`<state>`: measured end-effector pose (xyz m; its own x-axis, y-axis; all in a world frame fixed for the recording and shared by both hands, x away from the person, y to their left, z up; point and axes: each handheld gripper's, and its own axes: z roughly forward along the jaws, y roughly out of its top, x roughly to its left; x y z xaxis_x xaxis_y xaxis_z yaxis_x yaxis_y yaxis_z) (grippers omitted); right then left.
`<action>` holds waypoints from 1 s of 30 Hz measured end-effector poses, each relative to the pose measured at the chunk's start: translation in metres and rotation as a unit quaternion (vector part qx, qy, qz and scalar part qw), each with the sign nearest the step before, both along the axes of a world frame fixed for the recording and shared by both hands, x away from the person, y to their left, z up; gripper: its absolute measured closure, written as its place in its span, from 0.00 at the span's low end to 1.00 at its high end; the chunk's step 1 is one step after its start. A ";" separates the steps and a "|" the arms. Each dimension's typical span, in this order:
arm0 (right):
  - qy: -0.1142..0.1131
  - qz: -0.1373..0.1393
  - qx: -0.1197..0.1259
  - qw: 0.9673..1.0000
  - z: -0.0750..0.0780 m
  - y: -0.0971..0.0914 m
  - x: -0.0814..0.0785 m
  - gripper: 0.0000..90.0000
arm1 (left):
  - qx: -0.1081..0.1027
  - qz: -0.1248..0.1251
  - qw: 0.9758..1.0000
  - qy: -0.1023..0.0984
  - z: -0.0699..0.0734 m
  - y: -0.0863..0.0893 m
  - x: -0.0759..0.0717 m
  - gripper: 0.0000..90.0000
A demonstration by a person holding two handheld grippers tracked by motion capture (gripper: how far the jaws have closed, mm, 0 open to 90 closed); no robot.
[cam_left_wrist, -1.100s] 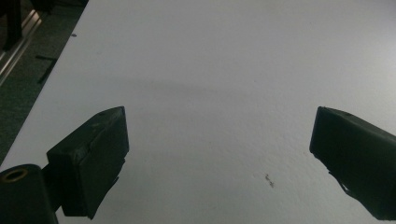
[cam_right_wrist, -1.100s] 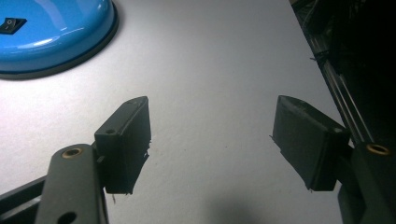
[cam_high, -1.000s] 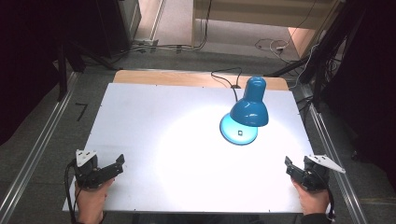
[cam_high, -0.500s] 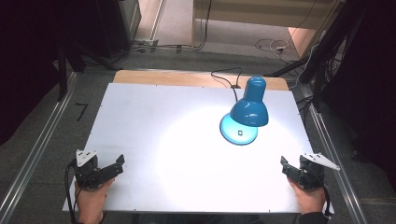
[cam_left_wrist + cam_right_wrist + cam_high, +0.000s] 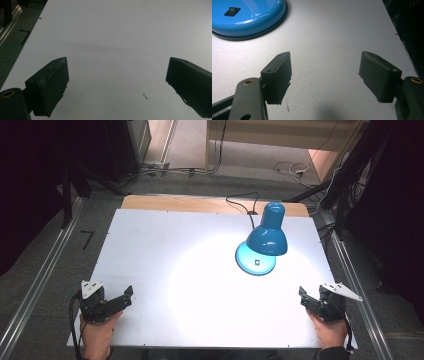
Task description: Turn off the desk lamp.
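Note:
A blue desk lamp stands at the back right of the white table, switched on and lighting the table's middle. Its round base carries a black switch. My left gripper rests at the front left corner, open, with bare table between its jaws. At the front right edge, my right gripper is open too, with nothing held. The lamp base lies ahead and to the left of it, well apart.
The lamp's black cable runs off the table's back edge over a wooden strip. Metal rails flank the table on both sides. Dark floor and more cables lie beyond.
My right gripper has shifted slightly left, toward the table's middle. The left gripper and the lamp have stayed put.

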<state>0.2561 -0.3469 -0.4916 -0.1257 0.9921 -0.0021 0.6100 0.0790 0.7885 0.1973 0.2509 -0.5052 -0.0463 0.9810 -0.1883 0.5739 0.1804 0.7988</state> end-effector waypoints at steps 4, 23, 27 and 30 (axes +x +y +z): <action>-0.001 -0.001 0.001 1.000 0.000 0.002 0.001 0.27 | 0.000 0.000 1.000 0.000 0.000 0.000 0.000 0.06; -0.003 0.013 -0.004 1.000 0.001 0.011 0.007 0.28 | 0.000 0.001 1.000 0.001 0.000 0.000 0.000 0.06; -0.002 0.017 -0.003 1.000 0.001 0.015 0.009 0.28 | 0.001 0.001 1.000 0.001 0.000 0.000 0.000 0.06; -0.004 0.018 -0.003 1.000 0.001 0.017 0.010 0.28 | 0.001 0.001 1.000 0.001 0.000 0.000 0.000 0.06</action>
<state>0.2658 -0.3300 -0.4902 -0.1609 0.9869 -0.0088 0.6008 0.1050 0.7925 0.1973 0.2510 -0.5056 -0.0481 0.9813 -0.1862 0.5752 0.1796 0.7981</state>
